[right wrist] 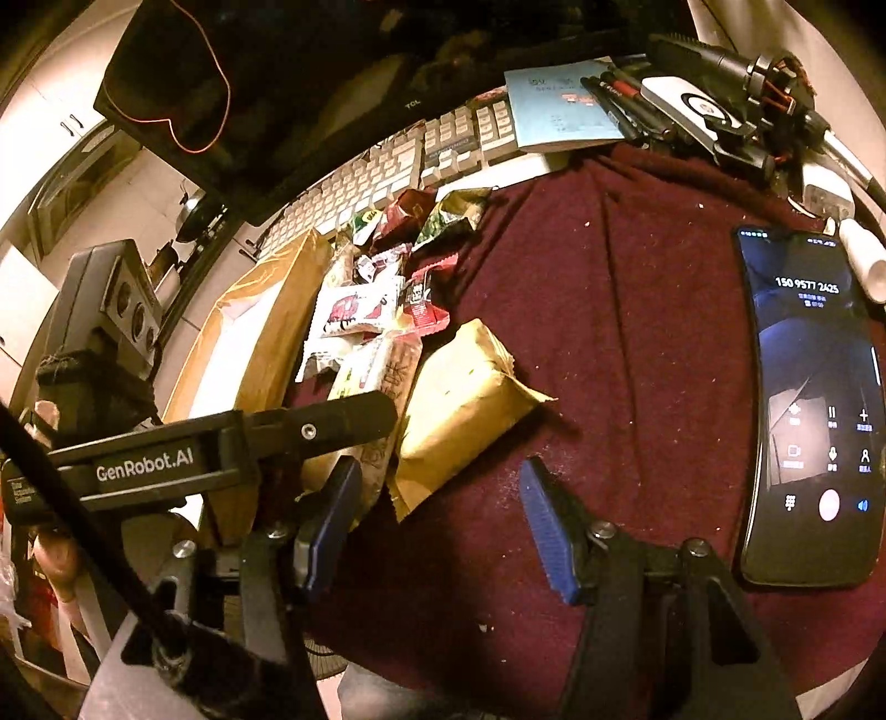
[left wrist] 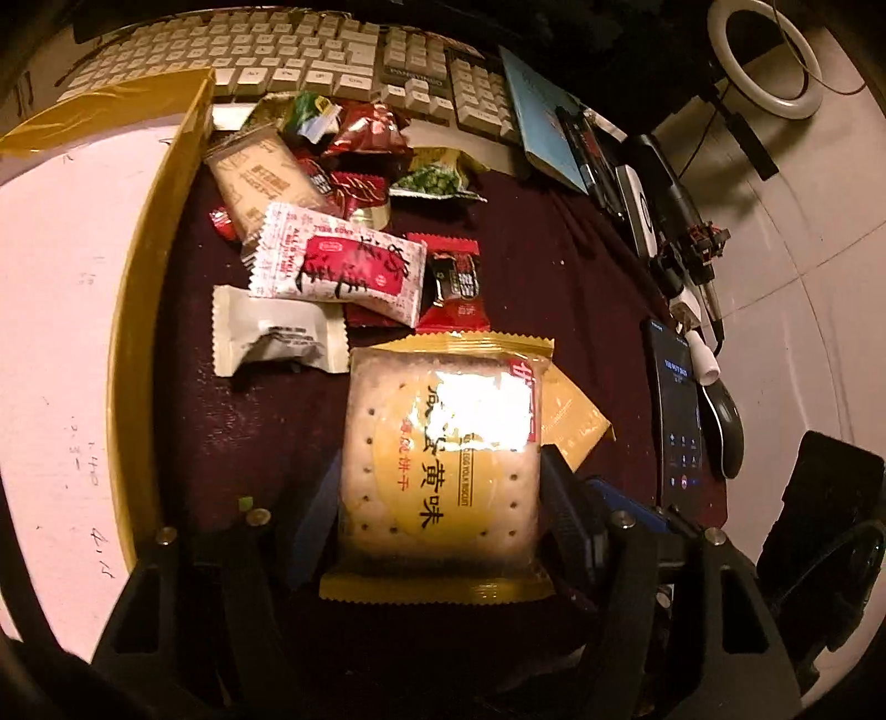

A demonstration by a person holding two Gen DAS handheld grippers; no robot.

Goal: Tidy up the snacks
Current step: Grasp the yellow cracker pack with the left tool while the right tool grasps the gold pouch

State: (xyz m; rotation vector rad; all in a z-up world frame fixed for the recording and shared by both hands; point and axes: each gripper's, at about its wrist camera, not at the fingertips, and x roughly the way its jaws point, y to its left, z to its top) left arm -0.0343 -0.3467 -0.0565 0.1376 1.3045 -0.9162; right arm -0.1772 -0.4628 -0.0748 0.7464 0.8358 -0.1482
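Between our left tongs [left wrist: 437, 515] we are framing the yellow biscuit packet [left wrist: 443, 471], pads not yet gripping, near the box [left wrist: 138, 310]; right tongs [right wrist: 443, 520] are hanging released.

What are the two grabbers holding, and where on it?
The left gripper has the yellow biscuit packet between its fingers, at its side edges; whether they press cannot be told. The right gripper holds nothing.

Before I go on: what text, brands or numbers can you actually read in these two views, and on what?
"GenRobot.AI": arm of the left hand-held gripper.
"150 9577 2425": phone screen.
"TCL": monitor bezel.
"ALL IS WELL": white and red snack packet.
"EGG YOLK BISCUIT": yellow biscuit packet, partly under glare.
Keyboard keys, blue booklet, other wrappers: too small or blurred.
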